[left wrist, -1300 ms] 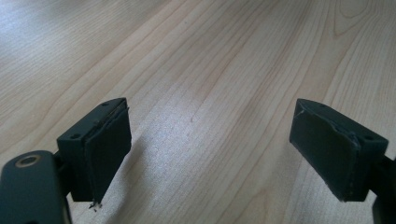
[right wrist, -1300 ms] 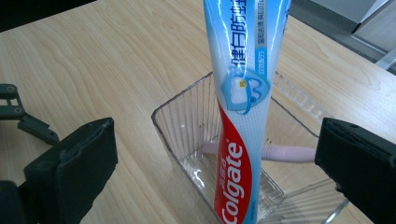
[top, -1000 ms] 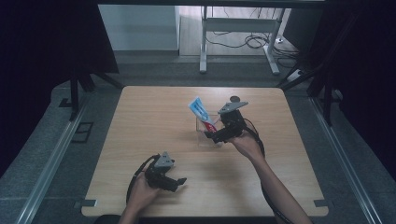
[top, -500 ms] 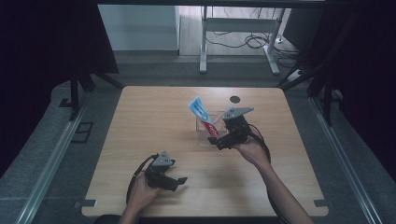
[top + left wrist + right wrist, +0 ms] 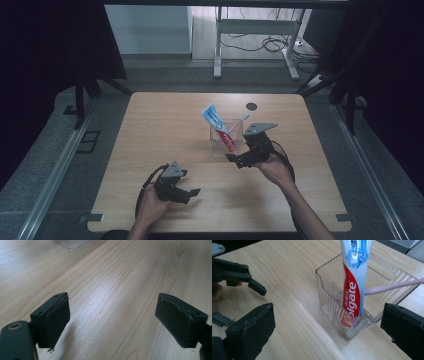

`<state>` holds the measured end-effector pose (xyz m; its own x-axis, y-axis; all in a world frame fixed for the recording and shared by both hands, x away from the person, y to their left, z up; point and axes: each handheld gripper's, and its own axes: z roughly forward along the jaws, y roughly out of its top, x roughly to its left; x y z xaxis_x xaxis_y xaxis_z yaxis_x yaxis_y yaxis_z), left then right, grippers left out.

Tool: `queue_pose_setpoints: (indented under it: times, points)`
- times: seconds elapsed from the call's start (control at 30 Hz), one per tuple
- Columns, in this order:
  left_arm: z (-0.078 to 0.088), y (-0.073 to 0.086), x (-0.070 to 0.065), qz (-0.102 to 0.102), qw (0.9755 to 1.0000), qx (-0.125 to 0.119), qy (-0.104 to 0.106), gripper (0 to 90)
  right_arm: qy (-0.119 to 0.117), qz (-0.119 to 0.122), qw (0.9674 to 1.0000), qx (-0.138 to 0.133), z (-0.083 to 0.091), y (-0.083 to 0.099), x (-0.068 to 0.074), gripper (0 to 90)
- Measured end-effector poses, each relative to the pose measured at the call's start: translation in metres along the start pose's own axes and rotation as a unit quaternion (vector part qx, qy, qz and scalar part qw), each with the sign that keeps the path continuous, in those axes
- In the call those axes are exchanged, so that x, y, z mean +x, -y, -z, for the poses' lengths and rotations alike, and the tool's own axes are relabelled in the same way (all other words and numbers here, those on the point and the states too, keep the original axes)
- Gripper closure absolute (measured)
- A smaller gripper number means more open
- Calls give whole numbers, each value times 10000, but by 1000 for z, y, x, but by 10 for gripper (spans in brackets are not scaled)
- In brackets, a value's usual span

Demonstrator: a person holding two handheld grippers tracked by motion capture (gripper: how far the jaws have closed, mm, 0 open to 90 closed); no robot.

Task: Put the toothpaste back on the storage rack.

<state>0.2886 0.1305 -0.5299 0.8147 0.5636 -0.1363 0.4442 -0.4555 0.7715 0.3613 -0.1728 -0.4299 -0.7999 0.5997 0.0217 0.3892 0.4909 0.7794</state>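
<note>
On the wooden table [image 5: 150, 150] there is one clear plastic box [image 5: 329, 282], and inside it stand one toothpaste tube [image 5: 353, 280] and one pink toothbrush [image 5: 392, 286], both leaning against its walls. The box stands a little beyond the middle of the table. There are two grippers. The right gripper [image 5: 235, 159] is just beside the box on its near side, its jaws wide apart and holding nothing. The left gripper [image 5: 192, 192] rests low near the front edge, well apart from the box, also wide open and empty.

Toothpaste tube [image 5: 218, 125] leaning in clear box [image 5: 226, 136], right gripper [image 5: 235, 158] beside, open
</note>
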Motion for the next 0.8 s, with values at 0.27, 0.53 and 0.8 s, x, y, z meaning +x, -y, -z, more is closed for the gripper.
queue_pose_setpoints:
  times: [0.27, 0.53, 0.8]
  points:
    - [3, 0, 3, 185, 9997, -127, 18, 128, 15, 34, 10000, 74, 9, 14, 2, 0]
    - [2, 0, 2, 120, 9999, -42, -76, 128, -5, 137, 9998, 127, 15, 30, 7, 0]
    - [3, 0, 2, -8, 9998, 59, -188, 128, 49, 113, 9999, 118, 21, 46, 10, 0]
